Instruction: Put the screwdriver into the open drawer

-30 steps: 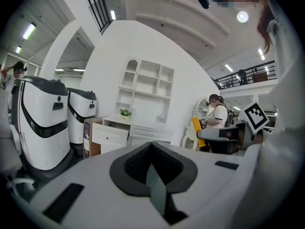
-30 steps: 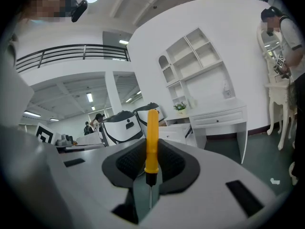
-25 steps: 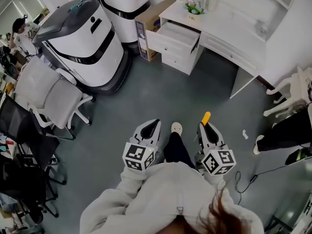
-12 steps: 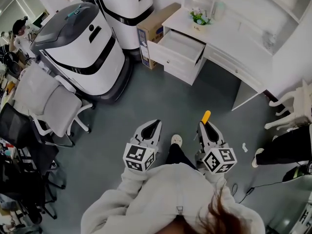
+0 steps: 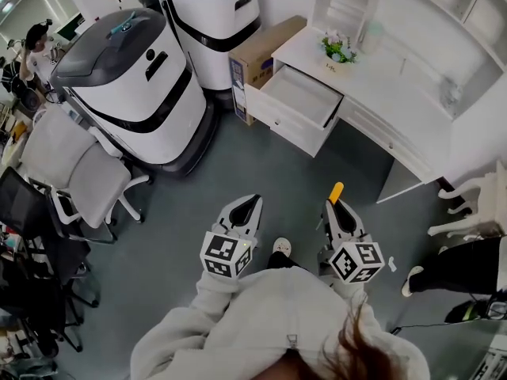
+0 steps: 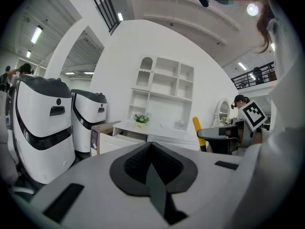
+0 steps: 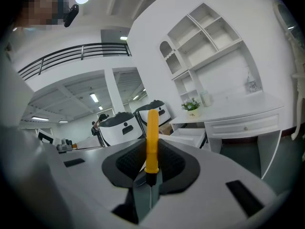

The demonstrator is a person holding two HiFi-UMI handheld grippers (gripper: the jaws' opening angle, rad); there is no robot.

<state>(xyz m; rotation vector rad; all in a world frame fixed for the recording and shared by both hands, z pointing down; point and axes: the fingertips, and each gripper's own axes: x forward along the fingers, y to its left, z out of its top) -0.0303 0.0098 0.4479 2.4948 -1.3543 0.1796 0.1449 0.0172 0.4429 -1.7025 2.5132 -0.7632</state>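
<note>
Nearest, the right tool (image 5: 336, 209) is clamping the screwdriver (image 5: 336, 191), whose smooth yellow handle is sticking out forward. The left tool (image 5: 246, 204) is holding its jaws together on nothing. Smooth grey floor (image 5: 261, 165) is stretching out to the far white table (image 5: 380, 93), where the drawer (image 5: 301, 95) is standing open. A cardboard box (image 5: 265, 50) is sitting just left of it, beside two rounded white-and-grey machines (image 5: 135, 77). A grey office chair (image 5: 79, 161) is standing at the left.

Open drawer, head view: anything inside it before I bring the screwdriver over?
In the head view the open drawer shows only a bare white floor. Its rear section is covered by the desk top, so anything there cannot be seen. The screwdriver sits in the right gripper.
</note>
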